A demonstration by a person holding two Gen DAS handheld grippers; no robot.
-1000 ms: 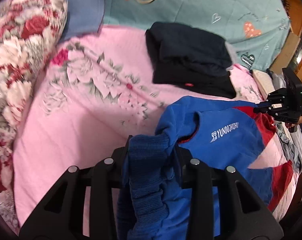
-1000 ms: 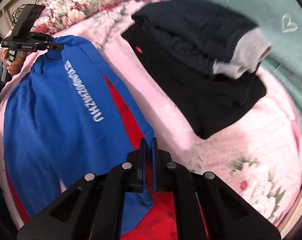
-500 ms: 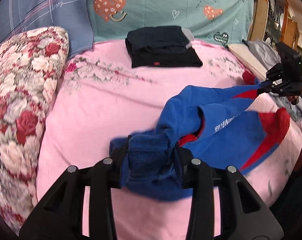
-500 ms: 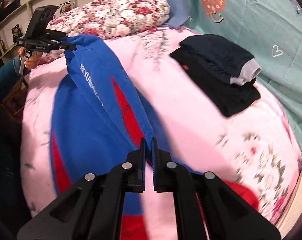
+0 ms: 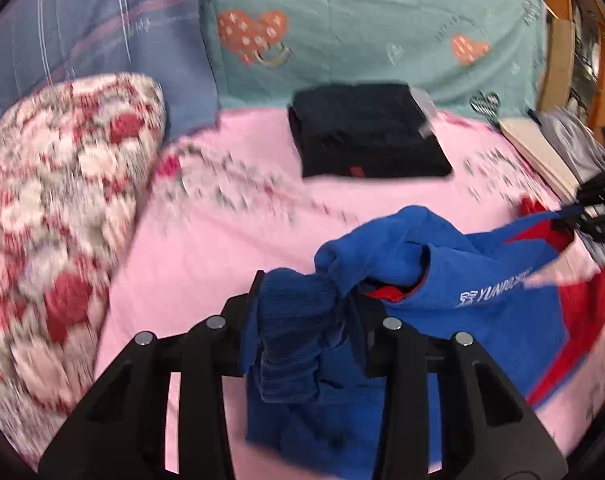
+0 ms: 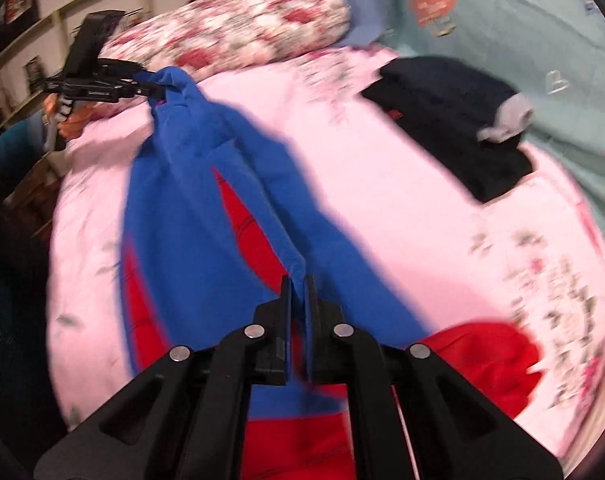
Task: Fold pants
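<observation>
In the left wrist view, the left tool (image 5: 306,312) fills the bottom centre of the frame, its two black fingers closed tight on a bunched, ribbed dark-blue band of the blue and red pants (image 5: 482,320). From that grip the cloth runs out to the right, where white lettering shows on the blue and red panels lie beneath it, and its far end reaches the right tool (image 5: 598,216), seen only as a dark, blurred shape at the right edge. The pants hang partly lifted over the pink floral bedspread (image 5: 222,248). In the upper centre a folded dark garment stack (image 5: 366,132) lies on the bedspread, well apart from the pants. A floral pillow (image 5: 58,200) fills the left side, and a teal cushion with hearts (image 5: 362,28) stands behind the stack. In the right wrist view, the right tool (image 6: 298,292) sits at the bottom centre, its fingers nearly together with a thin fold of blue cloth pinched between them. The pants (image 6: 206,184) stretch from there toward the upper left, where the left tool (image 6: 142,84) grips the other end, held by a hand (image 6: 70,120) at the left edge. Red panels show between the blue folds and at the lower right. The dark garment stack (image 6: 454,116), with a grey piece at its right end, lies in the upper right, and the floral pillow (image 6: 242,36) at the top centre.
</observation>
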